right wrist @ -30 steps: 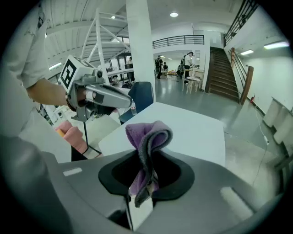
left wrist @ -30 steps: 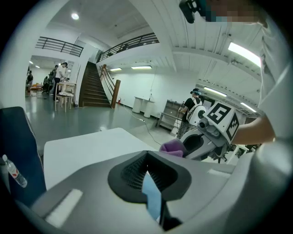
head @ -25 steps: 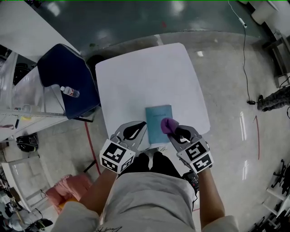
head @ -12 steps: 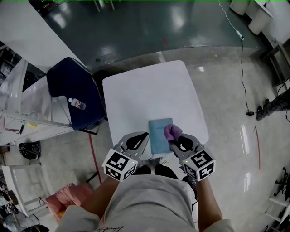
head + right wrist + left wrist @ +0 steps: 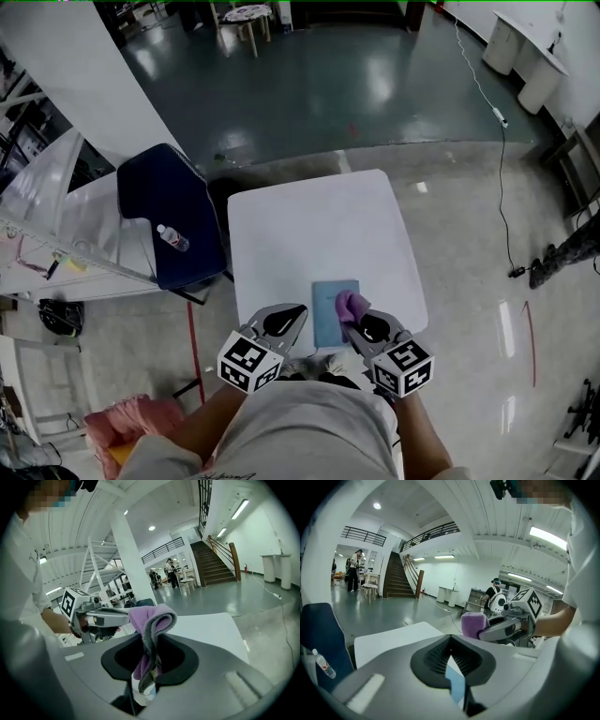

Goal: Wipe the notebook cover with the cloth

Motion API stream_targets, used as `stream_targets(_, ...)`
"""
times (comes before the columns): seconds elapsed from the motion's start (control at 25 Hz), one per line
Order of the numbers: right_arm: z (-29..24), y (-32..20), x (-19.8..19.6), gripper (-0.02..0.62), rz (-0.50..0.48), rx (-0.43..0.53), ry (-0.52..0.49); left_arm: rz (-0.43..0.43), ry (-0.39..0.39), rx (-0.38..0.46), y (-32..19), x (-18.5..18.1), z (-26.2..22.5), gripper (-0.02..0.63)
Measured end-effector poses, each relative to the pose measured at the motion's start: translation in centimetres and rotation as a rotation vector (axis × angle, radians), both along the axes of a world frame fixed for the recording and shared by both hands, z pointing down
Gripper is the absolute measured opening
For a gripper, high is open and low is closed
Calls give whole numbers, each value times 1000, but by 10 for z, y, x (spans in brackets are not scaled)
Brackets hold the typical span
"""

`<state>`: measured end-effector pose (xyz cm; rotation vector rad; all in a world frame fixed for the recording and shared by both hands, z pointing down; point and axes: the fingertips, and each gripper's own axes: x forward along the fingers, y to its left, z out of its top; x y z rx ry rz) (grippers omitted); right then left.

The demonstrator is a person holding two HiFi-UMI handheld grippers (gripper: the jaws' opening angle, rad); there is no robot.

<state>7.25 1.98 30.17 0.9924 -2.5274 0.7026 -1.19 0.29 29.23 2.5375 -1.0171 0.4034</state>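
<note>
A teal notebook point(image 5: 332, 311) lies flat near the front edge of the white table point(image 5: 309, 234). My right gripper point(image 5: 355, 316) is shut on a folded purple cloth point(image 5: 350, 303) that pokes up out of its jaws over the notebook's right side. In the right gripper view the cloth point(image 5: 151, 620) fills the jaw gap point(image 5: 149, 641). My left gripper point(image 5: 292, 317) hovers at the notebook's left front corner, jaws shut and holding nothing. In the left gripper view, the left gripper point(image 5: 450, 643) shows a sliver of notebook point(image 5: 457, 682) below it. I cannot tell whether the cloth touches the cover.
A dark blue chair point(image 5: 159, 202) with a water bottle point(image 5: 174, 238) on its seat stands left of the table. A long white bench point(image 5: 56, 225) runs further left. A pink bundle point(image 5: 122, 417) lies on the floor, and a cable point(image 5: 502, 197) trails to the right.
The head view has tilted up and drawn back, so more of the floor beyond the table shows. Both grippers and the cloth keep their places by the notebook.
</note>
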Motion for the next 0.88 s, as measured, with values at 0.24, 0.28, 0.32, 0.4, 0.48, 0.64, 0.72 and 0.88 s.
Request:
stream_targets(0.24,-4,4,-7,103,-2,7,-12,-7,-4,-3,8,-4,0,-2)
stream_targets(0.28,-4,3,-8,103,-3,8,-13,-7,-1,-3,9,-4,0,-2)
stream_targets(0.32,-4,3,-8,103,-6,8,-13,-5,1,-3,10,-3,1,-1)
stream_targets(0.4,-3,5,-9,103,-16,7,-11,-3,1,-4,12,0,3,-1)
stream_targets(0.48,-3,7,-8,103,-21,5,-9,-2,-1,-4,15,1,3,-2)
stream_targets(0.64,-4,8,-6,103,-4,5,-17,-8,-1,-3,17,-1,3,-1)
stream_targets(0.72,-3,7,-4,101,0,6,-15,-9,-1,1,17,-1,3,-2)
stream_targets(0.88,-4,9,-3,101,-4,9,-13,-8,-10,18,18,1,1,-2)
